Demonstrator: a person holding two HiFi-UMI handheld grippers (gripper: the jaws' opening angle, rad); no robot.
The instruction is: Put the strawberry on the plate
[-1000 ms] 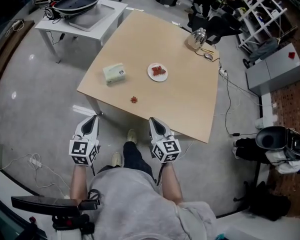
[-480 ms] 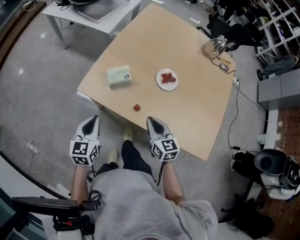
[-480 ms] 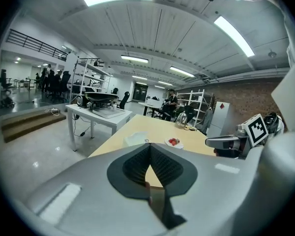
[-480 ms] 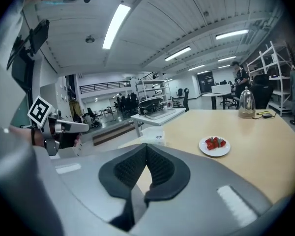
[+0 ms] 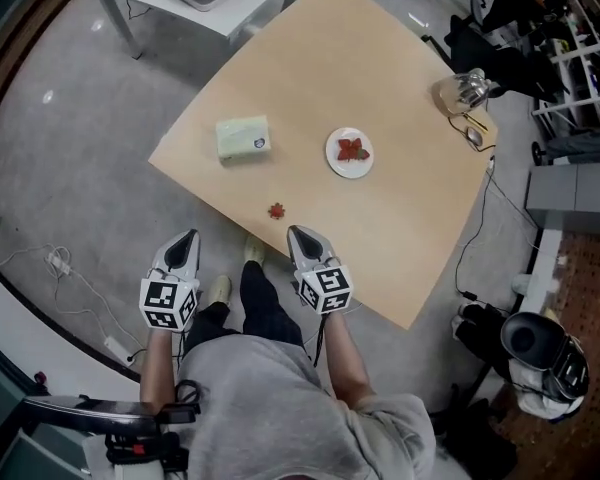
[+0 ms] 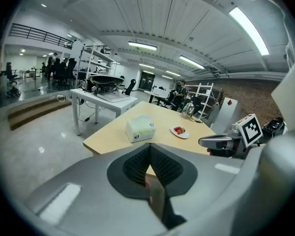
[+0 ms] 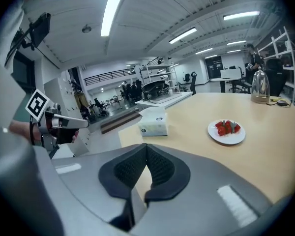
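Fingers on both your grippers are pinched together, empty. The loose strawberry lies on the bench, just far-left of your right gripper; your left gripper is farther off.

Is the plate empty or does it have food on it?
Not empty: the round white plate holds red strawberry pieces in its middle.

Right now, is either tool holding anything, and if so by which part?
Nothing is held. The left tool and the right tool are both shut and empty; the loose strawberry lies untouched on the table.
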